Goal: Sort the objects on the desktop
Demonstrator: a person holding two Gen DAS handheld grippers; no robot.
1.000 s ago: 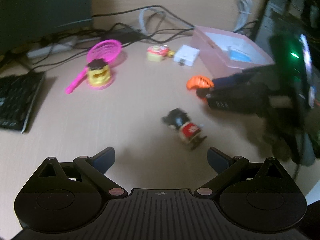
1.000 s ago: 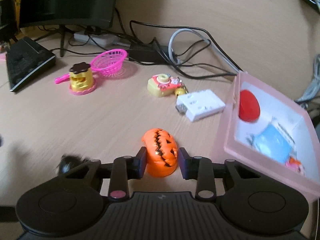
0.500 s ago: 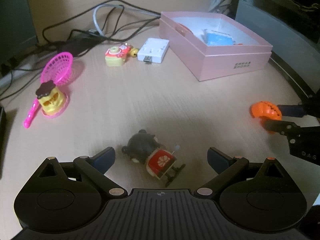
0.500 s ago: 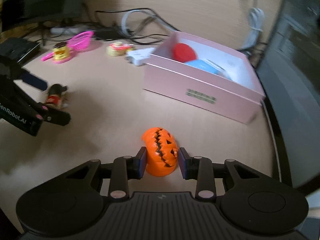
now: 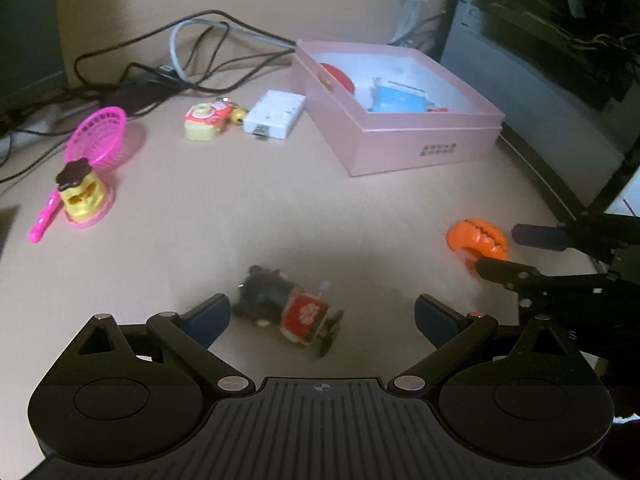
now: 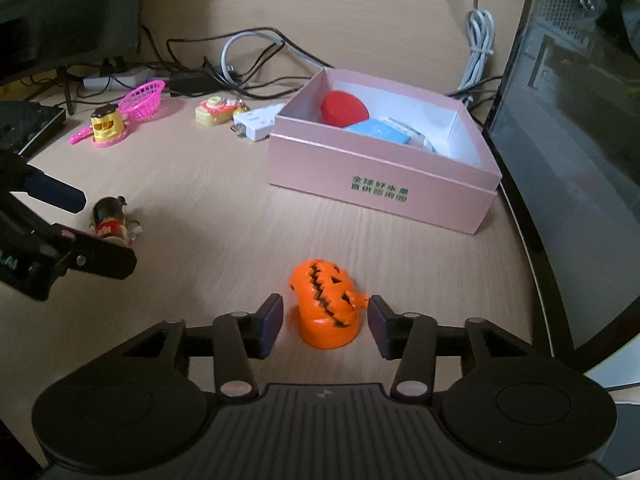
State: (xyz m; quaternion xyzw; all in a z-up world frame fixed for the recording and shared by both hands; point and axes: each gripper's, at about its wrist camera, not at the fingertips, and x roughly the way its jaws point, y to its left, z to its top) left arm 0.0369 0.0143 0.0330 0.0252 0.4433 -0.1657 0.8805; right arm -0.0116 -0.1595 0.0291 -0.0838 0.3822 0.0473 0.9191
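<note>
Between the tongs sits an orange pumpkin (image 6: pixel 326 308) with a black zigzag mouth, and past them a pink box (image 6: pixel 384 184) with green letters holds red and blue things.

Surface: light wood-grain desk (image 6: pixel 224 184) | between right fingers (image 6: pixel 270 322): orange pumpkin (image 6: pixel 326 308), on desk | ahead: pink box (image 6: pixel 380 184) | between left fingers (image 5: pixel 208 318): wind-up figure (image 5: pixel 288 312), on its side

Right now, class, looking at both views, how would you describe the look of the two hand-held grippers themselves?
Each is matte black plastic. The left hand-held gripper and the right hand-held gripper share a ribbed centre plate, two round discs, angled link arms with silver pivot pins, and dark blue finger pads. White lettering marks their sides. No sleeves or cables show.
</note>
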